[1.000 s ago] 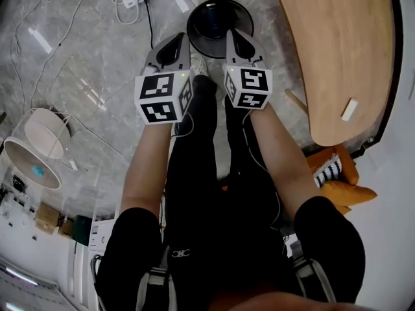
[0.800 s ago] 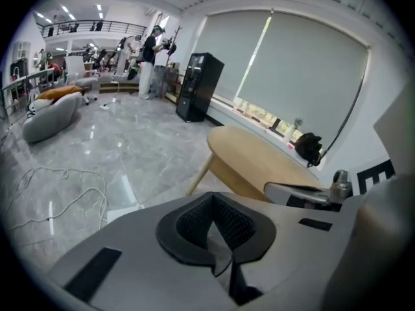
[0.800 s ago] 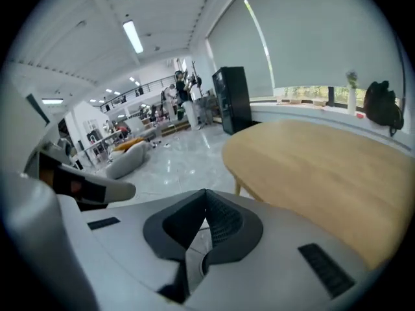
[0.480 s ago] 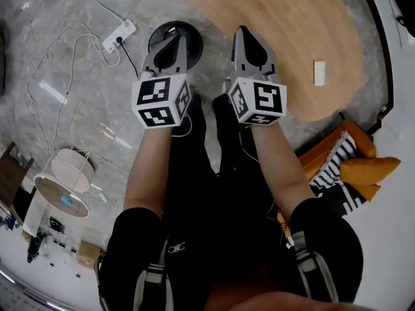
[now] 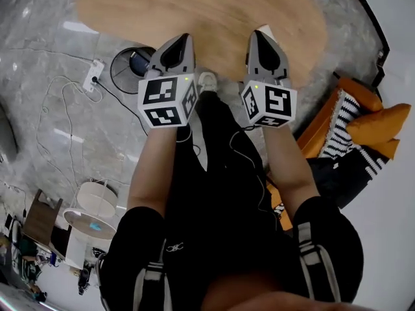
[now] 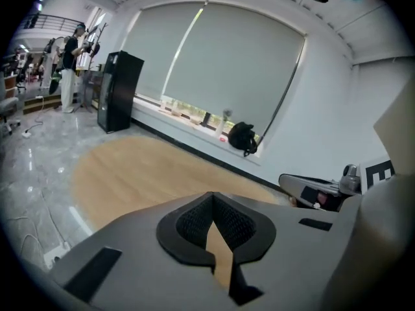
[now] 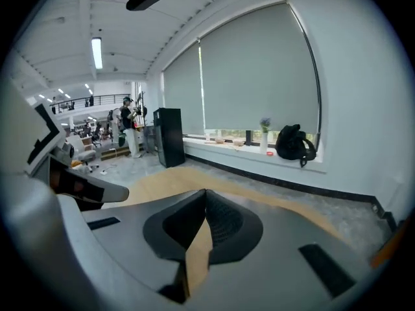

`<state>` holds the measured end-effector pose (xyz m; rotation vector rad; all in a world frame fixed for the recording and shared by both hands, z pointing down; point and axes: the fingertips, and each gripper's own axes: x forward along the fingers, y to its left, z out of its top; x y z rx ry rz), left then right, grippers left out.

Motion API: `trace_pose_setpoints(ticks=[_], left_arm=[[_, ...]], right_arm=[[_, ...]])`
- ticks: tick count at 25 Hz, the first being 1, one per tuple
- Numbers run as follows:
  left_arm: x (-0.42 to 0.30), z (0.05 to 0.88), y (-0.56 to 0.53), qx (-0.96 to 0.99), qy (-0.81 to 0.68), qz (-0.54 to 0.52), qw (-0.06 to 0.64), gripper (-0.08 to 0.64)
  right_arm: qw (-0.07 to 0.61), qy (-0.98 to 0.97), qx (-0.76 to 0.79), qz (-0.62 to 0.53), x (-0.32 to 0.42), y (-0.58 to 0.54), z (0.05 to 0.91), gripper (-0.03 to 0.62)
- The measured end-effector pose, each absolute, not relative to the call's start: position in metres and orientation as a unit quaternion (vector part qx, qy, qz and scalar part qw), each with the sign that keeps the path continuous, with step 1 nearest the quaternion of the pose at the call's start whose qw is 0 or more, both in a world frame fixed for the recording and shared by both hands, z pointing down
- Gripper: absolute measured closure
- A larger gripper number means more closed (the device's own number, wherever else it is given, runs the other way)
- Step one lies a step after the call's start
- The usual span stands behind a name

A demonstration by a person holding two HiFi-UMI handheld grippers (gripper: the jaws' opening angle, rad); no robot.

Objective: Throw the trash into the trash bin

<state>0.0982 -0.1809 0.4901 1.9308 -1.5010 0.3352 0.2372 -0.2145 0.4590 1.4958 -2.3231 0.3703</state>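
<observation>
Both grippers, left [image 5: 185, 39] and right [image 5: 255, 35], had fingers clenched on nothing. Trash was probably that white scrap [image 5: 266, 30] on the table [image 5: 214, 8], touching the right tip. Looked light, so I'd pinch an edge.

Bright, even indoor light; a ceiling strip lamp [image 7: 96, 52] glows; pale blinds [image 6: 220, 63] diffuse daylight; glare streaks the glossy floor [image 5: 39, 109]; fisheye bending and dark corners throughout; the right claw [image 7: 205, 193] looks soft up close.
</observation>
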Motion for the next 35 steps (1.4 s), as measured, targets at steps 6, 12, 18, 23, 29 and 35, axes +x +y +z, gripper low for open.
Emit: trace_pose_setpoints(ticks=[6,12,18,23,29,35], left_arm=[[0.189,0.509,-0.191,0.758,-0.533,0.144,0.347,0.548],[0.225,0.537,-0.201,0.765,-0.51,0.174,0.353,0.548],[0.226,0.557,-0.206,0.761,-0.504,0.197,0.357,0.548],[0.227,0.568,-0.204,0.756,-0.5,0.203,0.37,0.546],[0.215,0.578,-0.203,0.747,-0.507,0.203,0.379,0.548],[0.199,0.583,-0.201,0.735,-0.52,0.198,0.388,0.548]], right_arm=[[0.254,-0.805,0.527,0.097,0.331,-0.223,0.492,0.578],[0.342,-0.817,0.428,0.18,0.366,-0.22,0.573,0.398],[0.42,-0.81,0.363,0.187,0.374,-0.217,0.627,0.378],[0.457,-0.802,0.326,0.206,0.37,-0.217,0.661,0.362],[0.497,-0.777,0.312,0.226,0.372,-0.226,0.697,0.359],[0.483,-0.774,0.341,0.227,0.37,-0.239,0.688,0.36]])
